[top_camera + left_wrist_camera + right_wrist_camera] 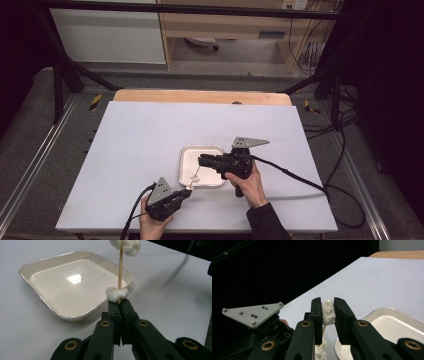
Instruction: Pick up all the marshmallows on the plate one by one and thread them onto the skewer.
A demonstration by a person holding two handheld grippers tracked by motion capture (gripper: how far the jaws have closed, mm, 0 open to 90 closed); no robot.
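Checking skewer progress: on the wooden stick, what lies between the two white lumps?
Bare wooden stick: in the left gripper view, one white fluffy lump sits just above the left gripper fingers, another white lump higher up.

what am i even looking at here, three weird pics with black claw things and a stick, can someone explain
These are three cameras on one moment. The high view looks down on a white table where a person sits and holds a hand tool in each hand: black two-jaw grippers with trailing cables, not a robot arm.

The other two pictures come from small cameras that ride on the grippers, so the black jaws rise from the bottom of each.

On the table lies a shallow white tray with a shiny rim; nothing lies in the part of it that shows.

The left gripper is shut on the lower end of a thin wooden skewer, which carries white fluffy pieces, perhaps marshmallow or cotton. One lower piece sits just above the jaws. The right gripper pinches the upper piece, above the tray.
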